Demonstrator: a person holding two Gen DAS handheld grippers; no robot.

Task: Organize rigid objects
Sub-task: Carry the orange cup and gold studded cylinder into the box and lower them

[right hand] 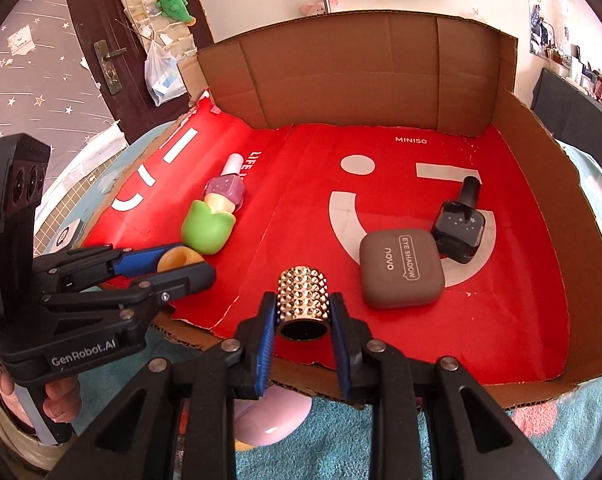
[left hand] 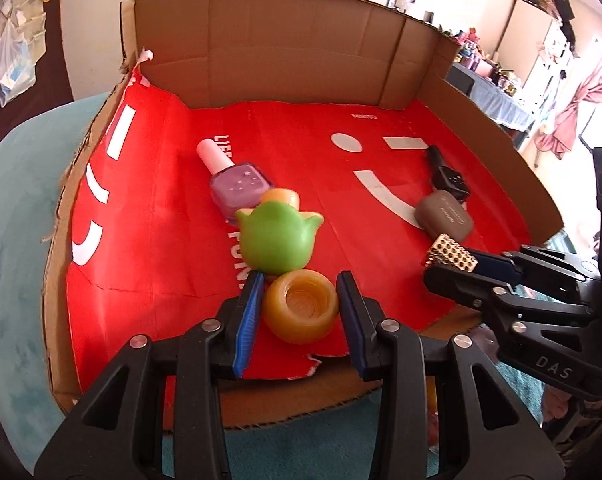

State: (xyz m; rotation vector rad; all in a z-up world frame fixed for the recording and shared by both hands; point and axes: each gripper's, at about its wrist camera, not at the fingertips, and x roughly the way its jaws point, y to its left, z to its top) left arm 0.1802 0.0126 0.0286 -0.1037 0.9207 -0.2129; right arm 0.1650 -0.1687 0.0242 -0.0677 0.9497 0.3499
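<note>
Left wrist view: left gripper (left hand: 301, 304) low over the near edge of the cardboard tray (left hand: 285, 60), blue pads on either side of an orange round cup-like toy (left hand: 301, 307), clamped on it with the hollow facing the camera. Just behind it, a green tulip-shaped toy (left hand: 277, 236), touching or nearly touching the orange piece. Behind that, a small peach-coloured piece (left hand: 281, 197), then a purple nail polish bottle (left hand: 241, 188) lying on its side with a pale pink cap toward the far wall. All on the red printed liner (left hand: 161, 208). At right, right gripper (left hand: 467, 266) reaching in from the side, closed on a gold studded cylinder (left hand: 453, 258). Beyond it a grey-brown eyeshadow case (left hand: 445, 216) and a black nail polish bottle (left hand: 447, 174), the two touching.

Right wrist view: right gripper (right hand: 303, 312) at the near edge of the tray, pads pressed on the gold studded cylinder (right hand: 303, 296), dark open end facing the camera. To the right and further in, the eyeshadow case (right hand: 401, 272) flat on the liner, the black nail polish bottle (right hand: 459, 228) against its far corner. At left, left gripper (right hand: 181, 262) gripping the orange toy (right hand: 179, 260), the green tulip toy (right hand: 207, 228) just beyond, then the purple bottle (right hand: 225, 188). A hand (right hand: 61, 396) on the left gripper's handle at lower left. A pink rounded object (right hand: 273, 420) on the teal cloth (right hand: 481, 440) beneath the fingers, outside the tray.
</note>
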